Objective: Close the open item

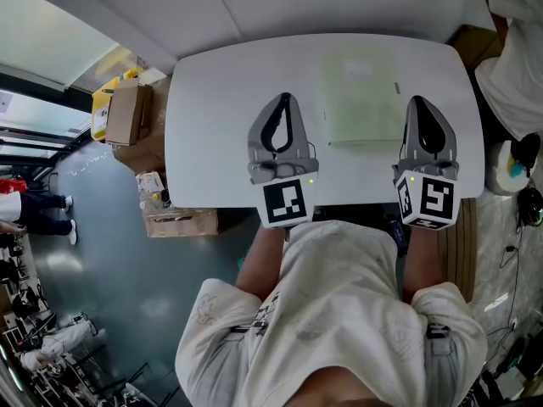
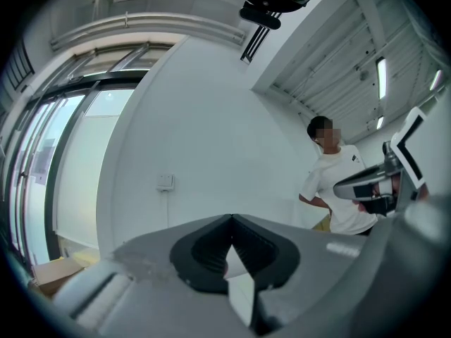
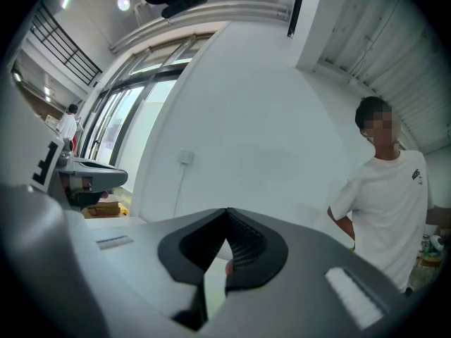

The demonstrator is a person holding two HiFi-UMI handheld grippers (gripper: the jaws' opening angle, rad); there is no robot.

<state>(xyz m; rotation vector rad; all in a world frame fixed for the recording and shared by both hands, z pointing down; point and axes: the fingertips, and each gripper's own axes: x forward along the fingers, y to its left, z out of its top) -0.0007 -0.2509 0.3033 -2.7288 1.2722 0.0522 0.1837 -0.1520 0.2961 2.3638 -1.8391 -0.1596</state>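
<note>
So, progress check, left to right: on the floor off the left edge of the table [image 1: 212,125] I count at least two boxes [image 1: 127,113]; they've got nothing to do with the job; the left gripper [image 1: 285,98] hangs level over the near part of the table, its jaws pinched together at the tips with nothing in them; just right of it, further back on the table, sits the one thing that has to be the task's item, a pale green flat thing [image 1: 361,100]; it lies flat, apart from both grippers, with no lid or flap sticking up that I can see; honestly that fits either a cover that's already down or something lying spread open, and from straight above it's too washed out to call, so I won't say whether closing is done or still to do; then the right gripper [image 1: 419,100], level too, tips together and empty, just right of the green thing and not touching it; past the right end of the table stands a bystander [image 3: 391,203] in a white shirt; count: two grippers, one green thing, one table, one bystander close by.
</note>
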